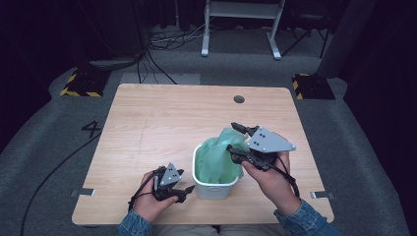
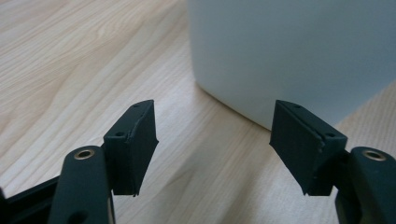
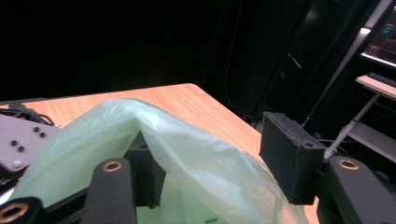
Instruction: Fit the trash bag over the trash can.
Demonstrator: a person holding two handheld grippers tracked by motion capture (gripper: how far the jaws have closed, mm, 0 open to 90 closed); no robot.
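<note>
White bin stands near the table's near edge, green bag draped inside. Right gripper is at the bag's far right, jaws apart, film hanging over one. Left gripper, just left of the bin, gapes empty.
</note>
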